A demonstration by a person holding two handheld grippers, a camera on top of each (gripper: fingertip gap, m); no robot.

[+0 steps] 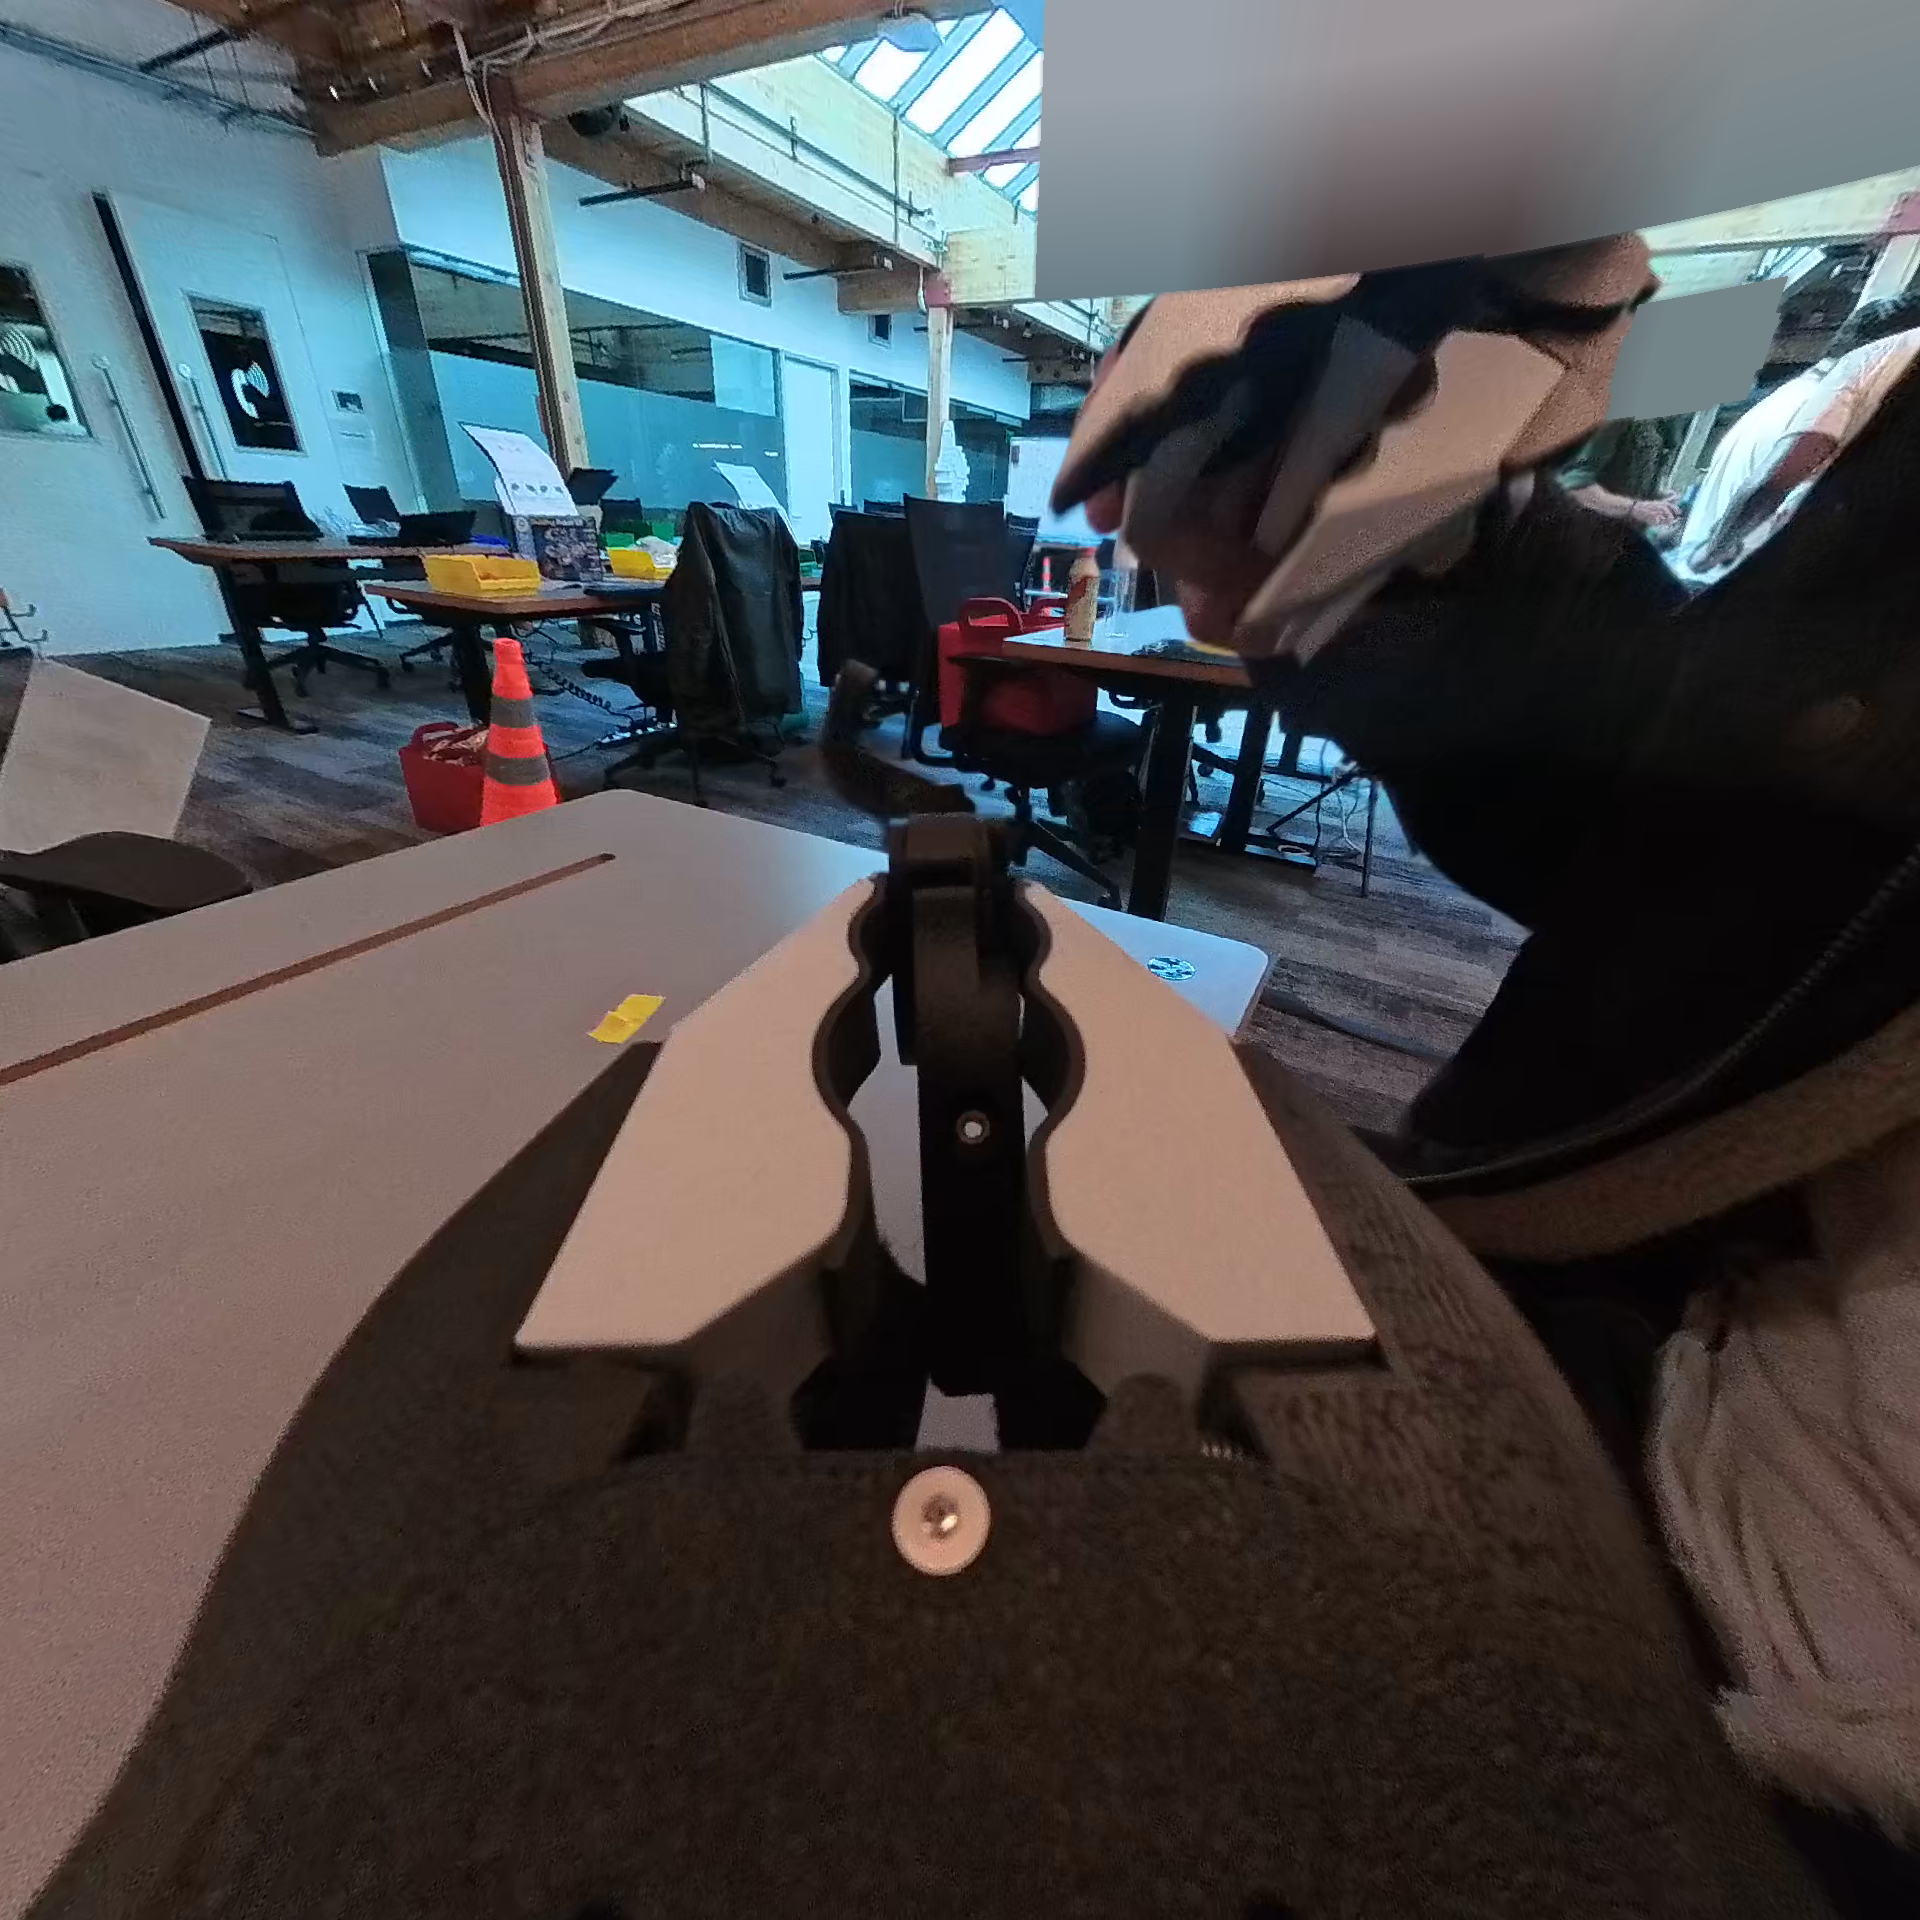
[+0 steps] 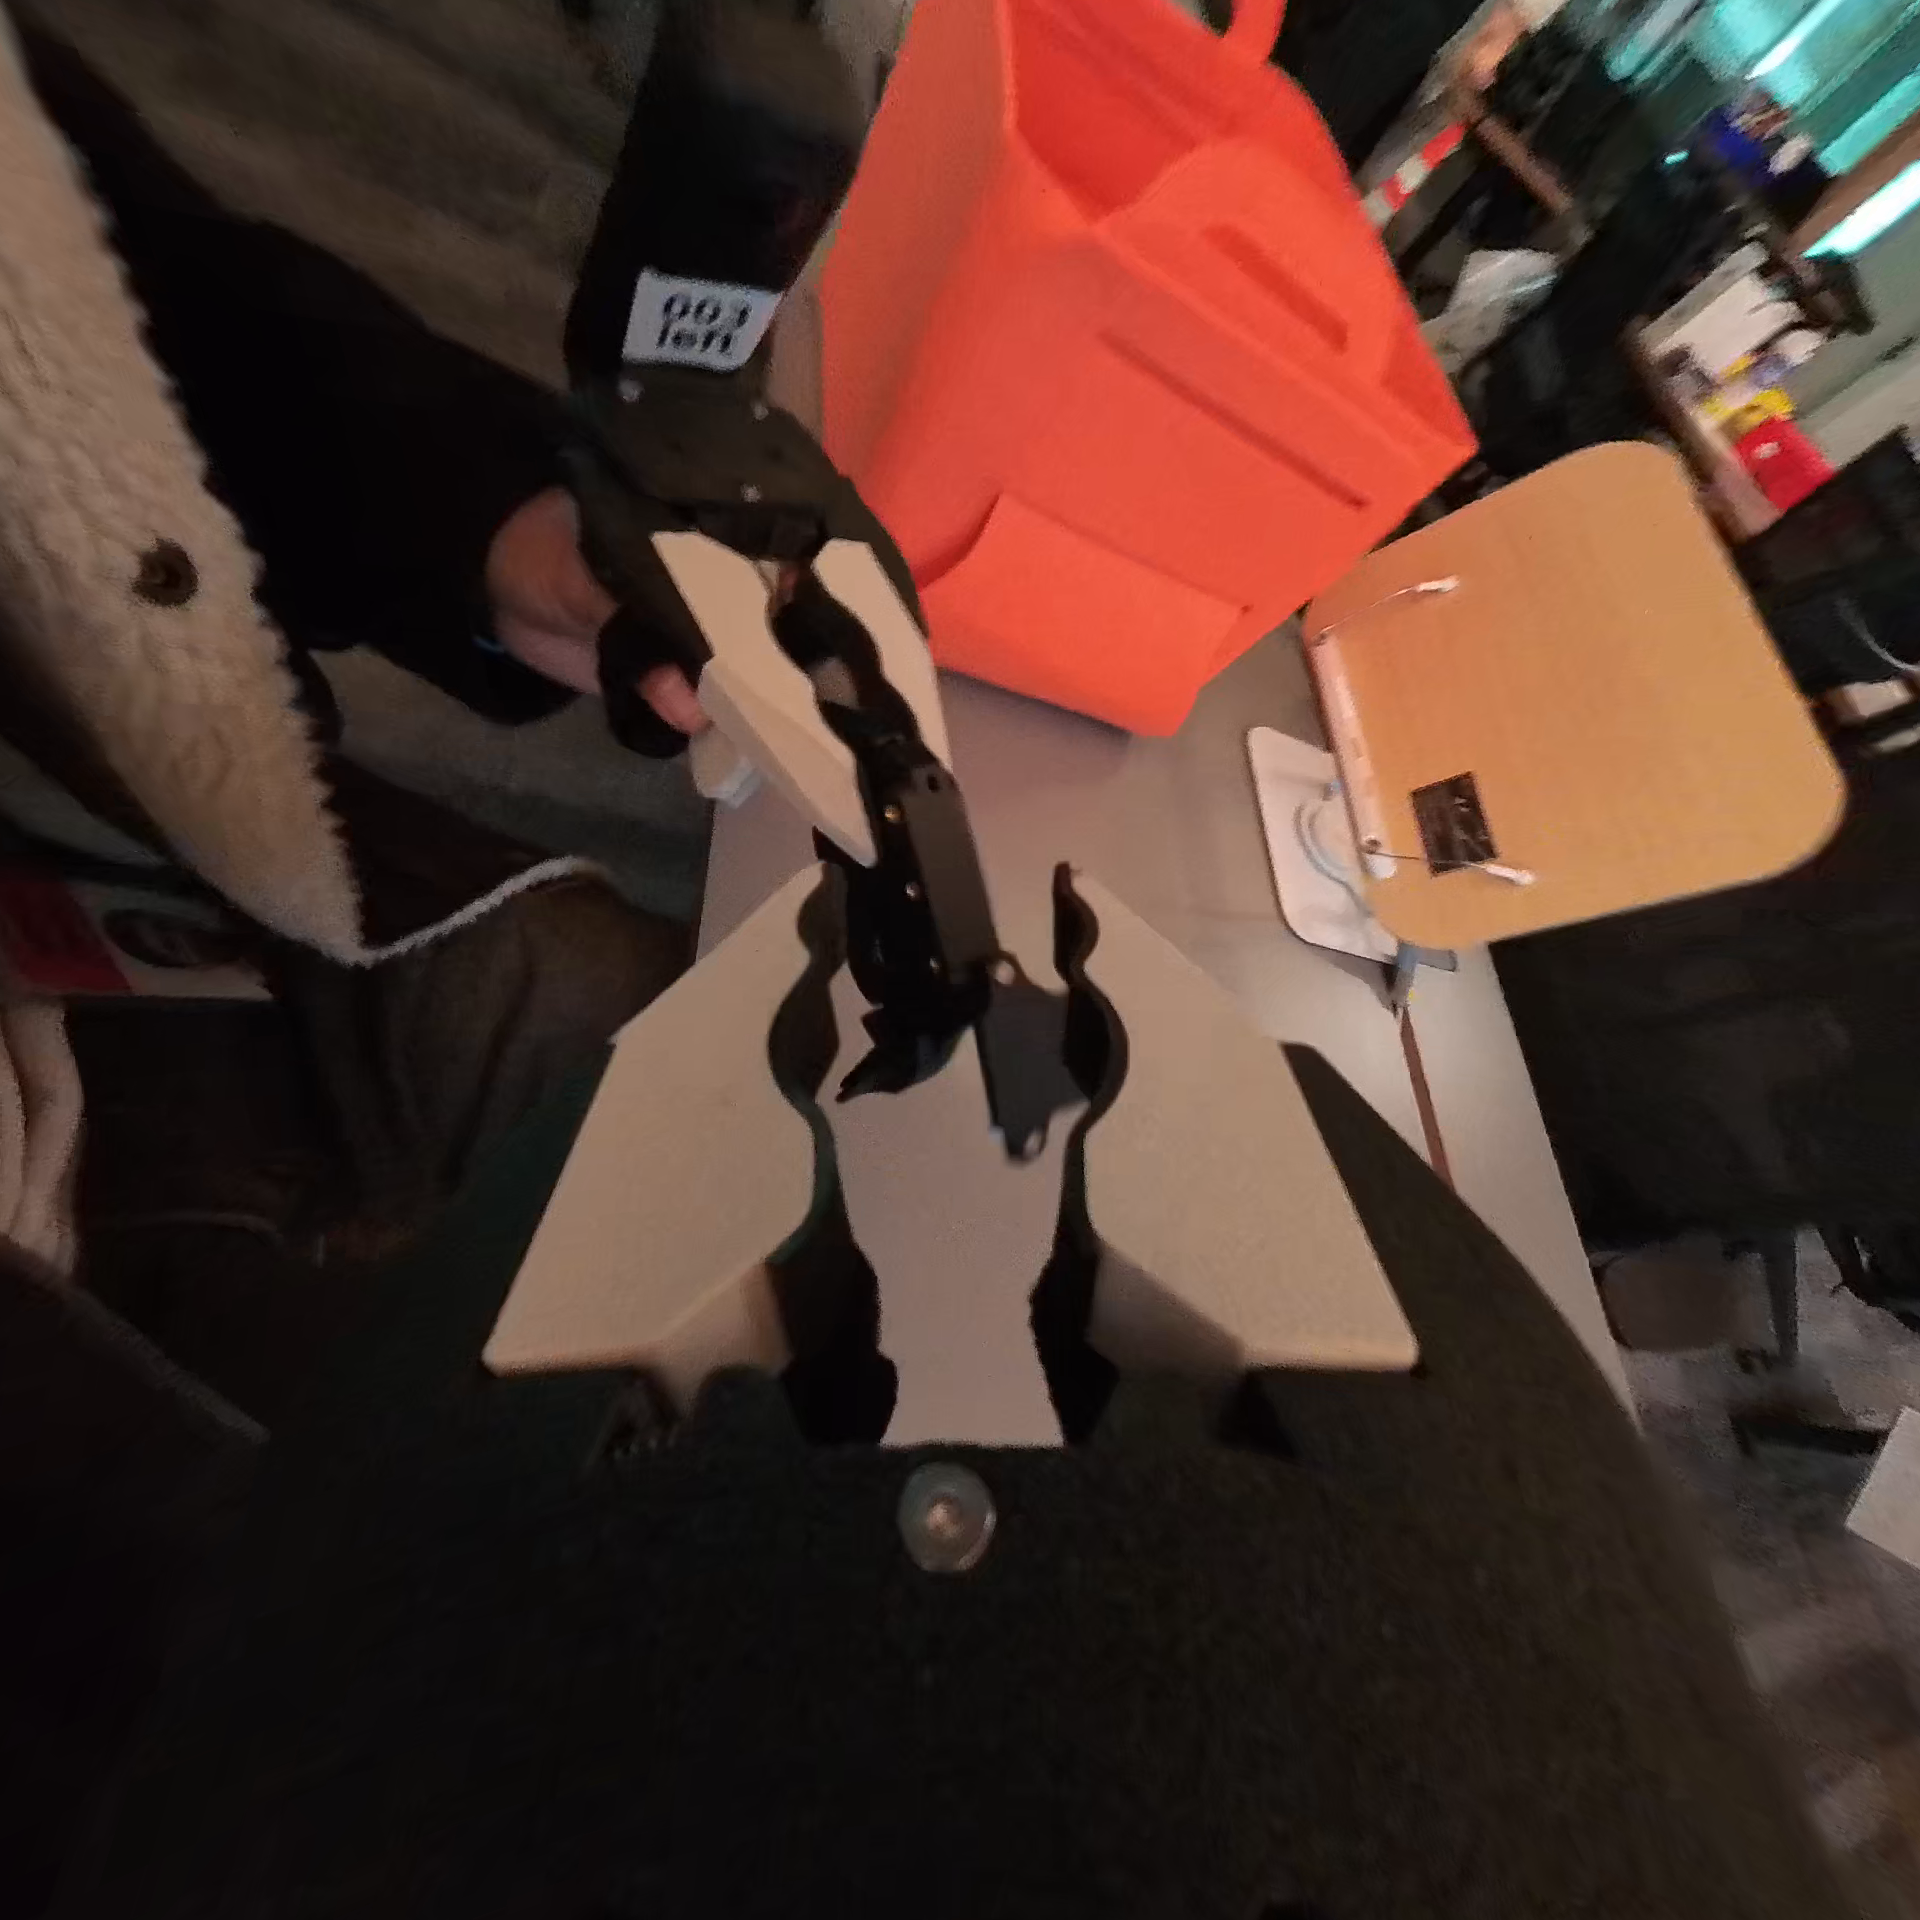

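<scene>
The left gripper (image 1: 961, 914) clamps a black jointed part (image 1: 961, 1039), lifting it off the grey table (image 1: 312, 1143) beneath. The right gripper (image 2: 940, 904), jaws apart and empty, brackets the part's far end, presumably to steady it; an orange bin (image 2: 1122, 364) stands beyond.

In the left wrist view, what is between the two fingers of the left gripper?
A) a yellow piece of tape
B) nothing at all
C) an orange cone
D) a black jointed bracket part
D: the left gripper is shut on a black bracket part; the yellow tape lies apart on the grey table, and the orange cone stands on the floor.
</scene>
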